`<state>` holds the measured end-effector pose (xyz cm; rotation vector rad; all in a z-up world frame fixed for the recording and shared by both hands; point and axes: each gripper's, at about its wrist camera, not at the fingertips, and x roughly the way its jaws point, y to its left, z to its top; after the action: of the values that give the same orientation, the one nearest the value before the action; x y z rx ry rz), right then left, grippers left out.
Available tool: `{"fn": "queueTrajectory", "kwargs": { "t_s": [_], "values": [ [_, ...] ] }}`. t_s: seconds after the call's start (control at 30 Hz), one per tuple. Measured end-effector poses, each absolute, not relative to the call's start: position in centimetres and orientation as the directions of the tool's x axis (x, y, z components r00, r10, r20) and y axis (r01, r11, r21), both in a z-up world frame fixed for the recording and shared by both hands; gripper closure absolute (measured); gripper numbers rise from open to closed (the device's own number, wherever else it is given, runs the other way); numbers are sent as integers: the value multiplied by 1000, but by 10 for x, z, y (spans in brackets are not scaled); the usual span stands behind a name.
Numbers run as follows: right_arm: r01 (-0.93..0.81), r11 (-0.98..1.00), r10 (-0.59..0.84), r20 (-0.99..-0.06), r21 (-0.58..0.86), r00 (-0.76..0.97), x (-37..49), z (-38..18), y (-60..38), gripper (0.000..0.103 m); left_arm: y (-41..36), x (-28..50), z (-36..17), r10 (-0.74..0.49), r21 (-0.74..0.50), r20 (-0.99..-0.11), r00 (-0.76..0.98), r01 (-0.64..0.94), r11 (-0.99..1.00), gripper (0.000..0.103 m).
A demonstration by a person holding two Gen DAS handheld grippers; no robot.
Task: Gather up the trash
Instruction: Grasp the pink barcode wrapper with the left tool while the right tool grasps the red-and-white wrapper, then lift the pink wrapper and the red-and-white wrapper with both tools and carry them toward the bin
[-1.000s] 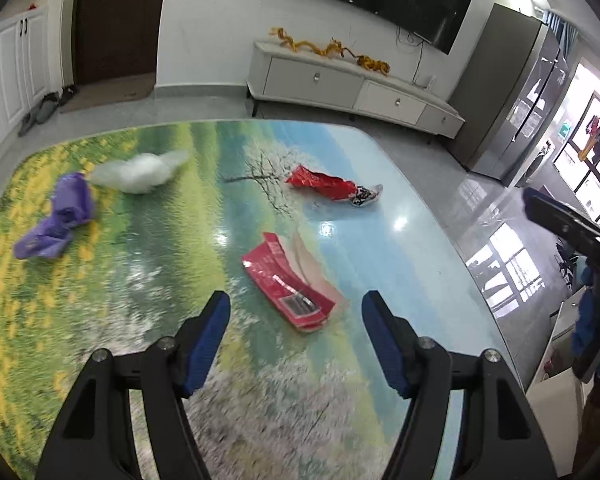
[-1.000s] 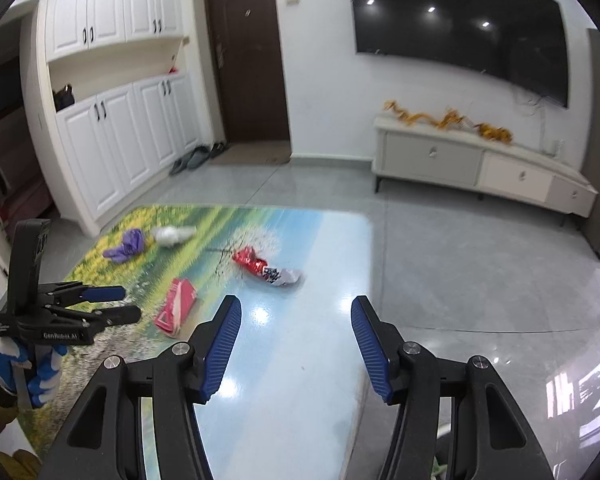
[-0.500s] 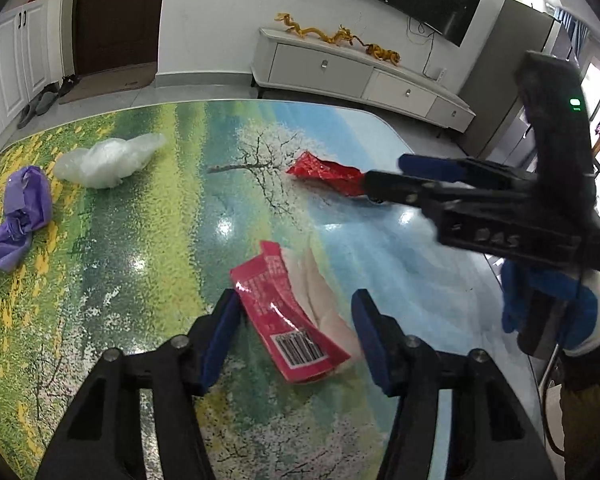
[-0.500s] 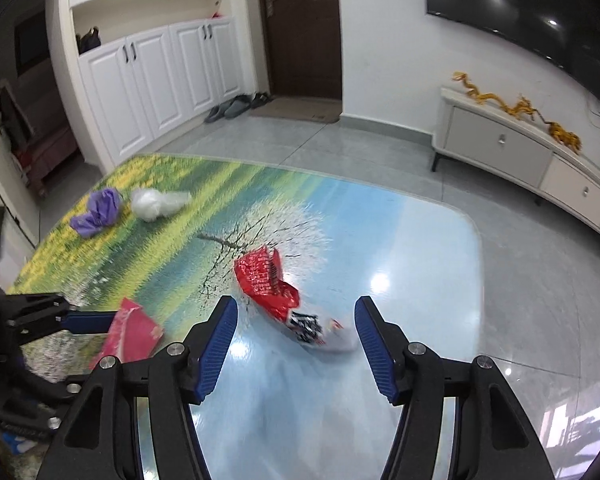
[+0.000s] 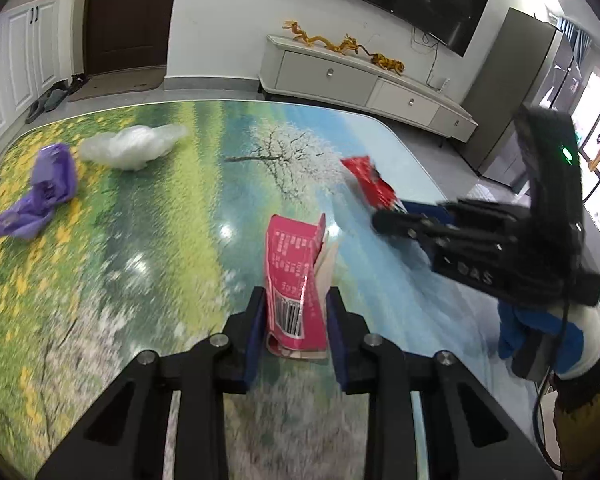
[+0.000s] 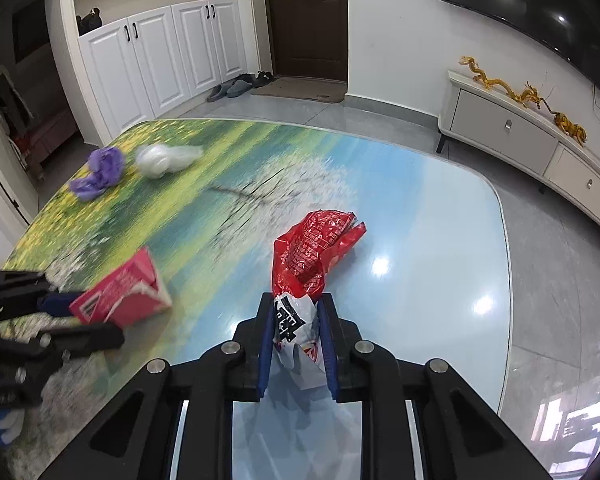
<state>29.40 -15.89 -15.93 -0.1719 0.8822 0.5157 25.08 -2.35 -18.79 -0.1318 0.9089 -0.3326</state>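
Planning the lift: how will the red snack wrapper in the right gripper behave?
The red snack wrapper looks crinkled and thin, so probably floppy and light. The right gripper, jaws just closed, pinches only its white end; the rest will likely droop.

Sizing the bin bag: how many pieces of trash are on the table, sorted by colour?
Pink flattened cardboard carton: 1
Red crinkled foil snack wrapper: 1
Purple crumpled plastic bag: 1
White crumpled plastic bag: 1
Total: 4

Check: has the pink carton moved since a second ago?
Yes. The pink carton was lying flat beside the painted tree; now it's tipped up, pointing toward it, between the closing left tongs.
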Motion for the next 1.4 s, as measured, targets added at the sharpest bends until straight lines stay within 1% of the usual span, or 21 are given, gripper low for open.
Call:
{"fn": "queueTrajectory", "kwargs": {
  "t_s": [0.1, 0.3, 0.47, 0.67, 0.9, 1.4],
  "values": [
    [-495, 864, 376, -766, 87, 522, 267, -153, -162, 83, -15, 229, -179, -326, -249, -740, 588, 211, 945, 76],
    [-506, 856, 408, -743, 109, 531, 207, -137, -160, 83, -5, 184, -150, -278, -205, -702, 656, 187, 961, 76],
    [-519, 848, 427, -714, 105, 554, 156, -113, -157, 83, 1, 143, -120, -194, -135, -650, 735, 140, 981, 76],
    [-529, 845, 437, -675, 81, 595, 105, -82, -152, 83, 9, 94, -90, -139, -94, -571, 809, 104, 990, 76],
    [-542, 839, 456, -606, 48, 652, 58, -45, -148, 83, 4, 46, -55, -106, -38, -464, 880, 100, 994, 76],
    [-553, 833, 483, -495, 6, 723, -12, -8, -157, 83, -9, -30, -13, -60, 22, -324, 944, 71, 997, 76]
  ]
}}
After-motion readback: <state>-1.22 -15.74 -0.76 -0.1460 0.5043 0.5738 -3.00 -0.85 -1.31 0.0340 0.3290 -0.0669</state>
